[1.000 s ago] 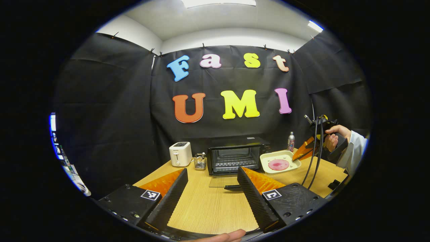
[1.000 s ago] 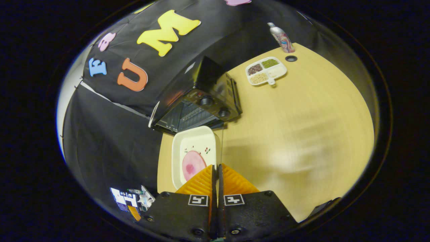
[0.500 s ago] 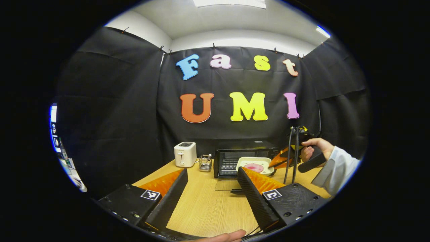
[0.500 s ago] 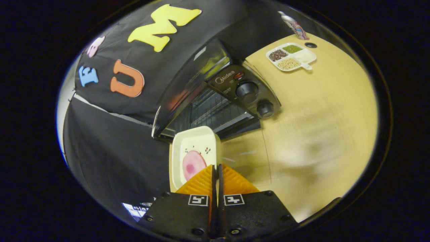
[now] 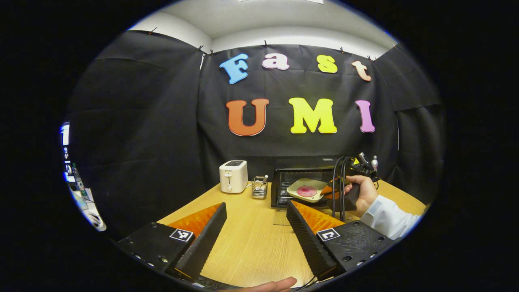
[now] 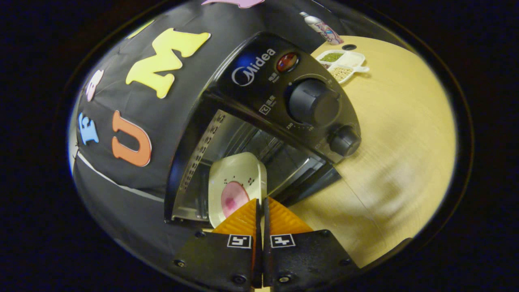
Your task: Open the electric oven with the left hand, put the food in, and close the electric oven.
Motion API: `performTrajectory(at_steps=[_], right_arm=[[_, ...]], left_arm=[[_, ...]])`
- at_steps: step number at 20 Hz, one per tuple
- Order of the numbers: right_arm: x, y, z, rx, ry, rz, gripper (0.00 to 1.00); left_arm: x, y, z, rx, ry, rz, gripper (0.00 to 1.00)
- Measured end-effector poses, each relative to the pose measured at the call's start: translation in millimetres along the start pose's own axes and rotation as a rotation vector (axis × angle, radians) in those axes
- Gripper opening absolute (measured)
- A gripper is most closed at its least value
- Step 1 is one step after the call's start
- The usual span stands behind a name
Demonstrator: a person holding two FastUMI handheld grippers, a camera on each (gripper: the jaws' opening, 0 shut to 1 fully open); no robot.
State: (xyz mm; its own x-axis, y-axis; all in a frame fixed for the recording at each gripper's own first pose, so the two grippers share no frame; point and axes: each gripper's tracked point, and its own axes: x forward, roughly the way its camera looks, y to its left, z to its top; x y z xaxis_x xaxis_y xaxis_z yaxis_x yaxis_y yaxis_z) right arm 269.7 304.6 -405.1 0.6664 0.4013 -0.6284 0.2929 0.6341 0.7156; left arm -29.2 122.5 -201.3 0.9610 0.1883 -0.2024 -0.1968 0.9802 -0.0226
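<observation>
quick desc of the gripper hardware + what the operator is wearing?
Left gripper: two wedge-shaped ribbed fingers on black blocky bodies, each body carrying a square black-and-white marker. Right gripper: the same build, with markers on both bodies; seen in the left gripper view, black cables loop up from its handle. The hand holding it comes out of a white sleeve.

In the right gripper view we cannot see where the right gripper (image 6: pixel 260 202) meets the tray (image 6: pixel 237 172): its fingers cover the tray's near rim and part of the pink food (image 6: pixel 232 197). The oven (image 6: pixel 259 121) door is hidden there. In the left gripper view, the hand (image 5: pixel 361 190) and cables cover the oven's right side, and the rack (image 5: pixel 259 188) beside the toaster (image 5: pixel 233 176) is too small for us to tell its contents.
</observation>
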Motion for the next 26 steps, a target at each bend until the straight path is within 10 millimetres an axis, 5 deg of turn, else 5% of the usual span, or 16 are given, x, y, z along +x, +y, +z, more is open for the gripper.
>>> performTrajectory(at_steps=[6,13,17,18,24,26], right_arm=[[35,5,29,0.061,-0.165,0.084,0.04],[40,11,41,-0.061,-0.260,0.097,0.04],[44,12,40,-0.105,-0.278,0.106,0.12],[42,15,42,-0.112,-0.294,0.115,0.05],[18,30,39,-0.356,-0.409,0.105,0.46],[7,34,26,-0.442,-0.414,0.107,0.84]], left_arm=[[21,10,-29,0.022,0.060,0.042,0.95],[32,7,-44,0.022,0.099,0.038,0.95],[31,5,-46,0.040,0.094,0.035,0.95],[30,6,-46,0.038,0.092,0.034,0.95],[20,13,-44,0.016,0.081,0.040,0.95],[14,18,-44,0.008,0.079,0.040,0.95]])
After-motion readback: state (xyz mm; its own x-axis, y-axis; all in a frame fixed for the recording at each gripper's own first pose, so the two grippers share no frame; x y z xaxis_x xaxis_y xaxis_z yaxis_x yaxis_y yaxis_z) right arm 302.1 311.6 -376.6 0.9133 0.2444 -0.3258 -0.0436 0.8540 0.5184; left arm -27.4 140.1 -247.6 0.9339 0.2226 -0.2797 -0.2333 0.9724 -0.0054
